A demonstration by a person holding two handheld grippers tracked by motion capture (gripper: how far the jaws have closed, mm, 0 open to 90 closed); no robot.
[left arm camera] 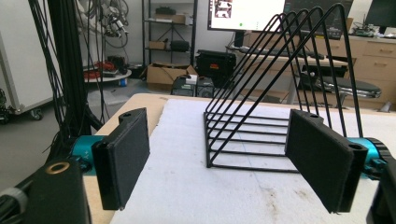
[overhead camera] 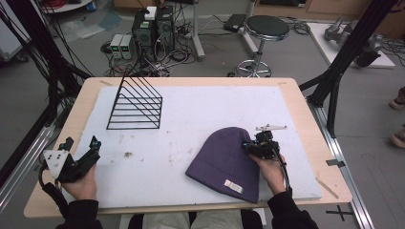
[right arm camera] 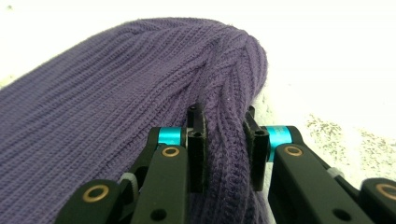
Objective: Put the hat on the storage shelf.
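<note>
Right gripper view: hand-held gripper (right arm camera: 225, 149) pinches beanie (right arm camera: 116, 107), fold hidden.

The high view looks forward and down over the whole tabletop (overhead camera: 296, 102). The left gripper view sits low at the near left, facing the far wire rack (left arm camera: 280, 93), which the high view shares. The right gripper view presses close against the purple beanie (right arm camera: 116, 93).

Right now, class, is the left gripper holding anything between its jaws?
No: the left gripper has its jaws wide apart, with nothing between them.
</note>
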